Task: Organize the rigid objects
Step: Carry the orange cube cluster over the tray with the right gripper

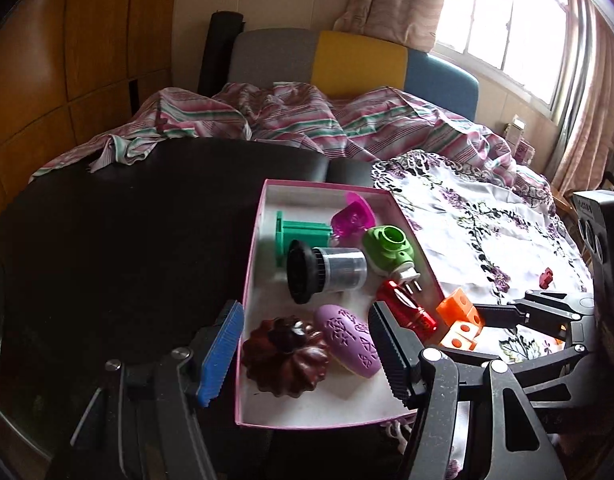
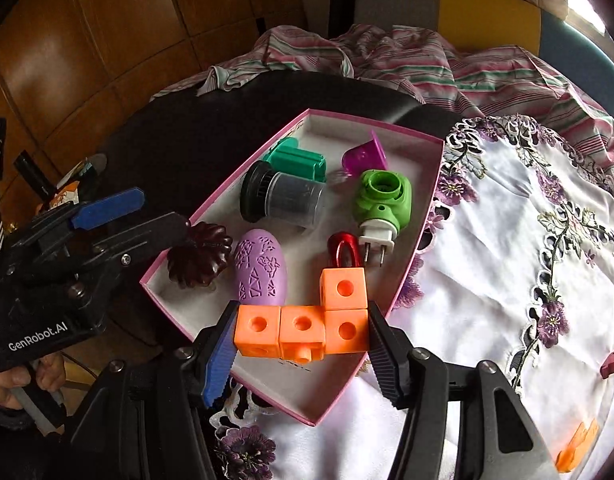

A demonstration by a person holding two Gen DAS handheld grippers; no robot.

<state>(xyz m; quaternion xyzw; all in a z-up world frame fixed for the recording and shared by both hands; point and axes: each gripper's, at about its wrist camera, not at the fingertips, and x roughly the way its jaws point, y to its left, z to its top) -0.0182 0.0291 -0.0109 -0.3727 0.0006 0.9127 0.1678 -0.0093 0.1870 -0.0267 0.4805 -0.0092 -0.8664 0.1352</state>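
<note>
A pink-rimmed white box (image 1: 263,204) (image 2: 423,216) holds a green spool (image 1: 303,234), a magenta cup (image 1: 353,216), a green plug-in device (image 1: 389,250), a black-capped clear jar (image 1: 327,270), a red object (image 1: 407,308), a purple egg-shaped shell (image 1: 349,340) and a dark brown fluted mould (image 1: 287,354). My left gripper (image 1: 307,356) is open and empty over the box's near end. My right gripper (image 2: 301,336) is shut on an L-shaped piece of orange cubes (image 2: 307,320), held above the box's near right corner; it also shows in the left wrist view (image 1: 461,322).
The box lies on a dark table (image 1: 127,240), partly on a white cloth with purple flowers (image 2: 507,260). A small dark red piece (image 2: 613,362) and an orange piece (image 2: 577,444) lie on the cloth. A striped blanket (image 1: 307,116) and a chair (image 1: 355,60) are behind.
</note>
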